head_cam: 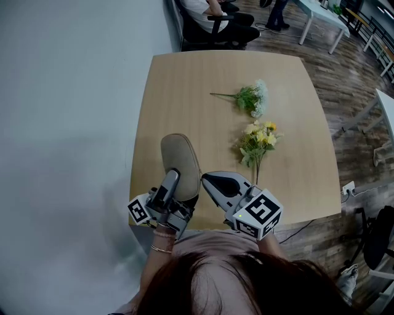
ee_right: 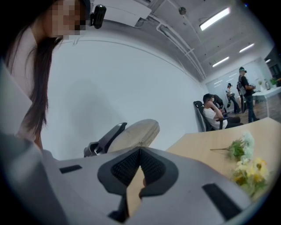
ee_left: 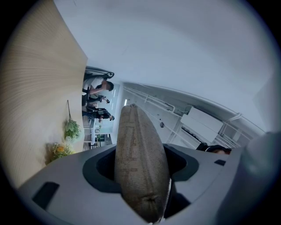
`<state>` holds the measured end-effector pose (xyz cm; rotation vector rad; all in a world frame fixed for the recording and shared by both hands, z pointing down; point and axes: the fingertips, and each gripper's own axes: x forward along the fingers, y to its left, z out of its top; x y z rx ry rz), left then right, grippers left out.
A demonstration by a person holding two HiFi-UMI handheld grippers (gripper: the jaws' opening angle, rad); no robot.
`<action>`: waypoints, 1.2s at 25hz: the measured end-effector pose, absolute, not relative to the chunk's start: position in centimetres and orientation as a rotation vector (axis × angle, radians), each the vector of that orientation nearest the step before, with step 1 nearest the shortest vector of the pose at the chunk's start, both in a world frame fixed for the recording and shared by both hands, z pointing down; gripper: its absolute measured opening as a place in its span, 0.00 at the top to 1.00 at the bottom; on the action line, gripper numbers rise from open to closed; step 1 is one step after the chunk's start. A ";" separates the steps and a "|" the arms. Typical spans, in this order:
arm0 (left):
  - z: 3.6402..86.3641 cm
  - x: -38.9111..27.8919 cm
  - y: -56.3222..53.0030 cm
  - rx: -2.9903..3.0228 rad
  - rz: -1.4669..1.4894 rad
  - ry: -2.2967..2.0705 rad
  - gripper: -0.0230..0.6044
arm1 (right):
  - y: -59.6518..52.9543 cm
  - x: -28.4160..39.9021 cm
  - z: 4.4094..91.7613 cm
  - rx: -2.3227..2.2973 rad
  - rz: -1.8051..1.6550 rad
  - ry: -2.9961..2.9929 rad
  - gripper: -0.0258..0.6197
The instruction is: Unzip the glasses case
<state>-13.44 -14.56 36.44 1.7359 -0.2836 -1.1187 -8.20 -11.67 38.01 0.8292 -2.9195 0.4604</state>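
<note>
Head view: the beige glasses case [head_cam: 180, 157] is raised at a tilt over the near left corner of the wooden counter [head_cam: 184, 80], clamped in the left gripper [head_cam: 178, 184]. The right gripper [head_cam: 208, 179] is just beside it. A white-flowered sprig [head_cam: 252, 98] and a yellow flower bunch [head_cam: 258, 141] lie farther out. Left gripper view: both jaws press the case's flanks, its stitched end nearest the camera. Right gripper view: the jaw tips are pressed together on nothing, with the case off to the left

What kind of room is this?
Probably an open office or lab: a person sits in an office chair beyond the wooden table, white desks stand on the plank floor, and strip lights hang overhead.
</note>
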 end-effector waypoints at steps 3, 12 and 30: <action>36.4 -13.6 -14.7 1.726 -1.135 -0.293 0.52 | -11.5 -8.3 38.1 0.820 0.461 -2.916 0.94; 36.8 -14.2 -15.1 1.713 -1.165 -0.313 0.52 | -11.1 -8.7 38.7 0.776 0.464 -2.909 0.94; 37.1 -14.8 -15.7 1.684 -1.198 -0.356 0.52 | -10.7 -9.0 39.1 0.711 0.494 -2.892 0.94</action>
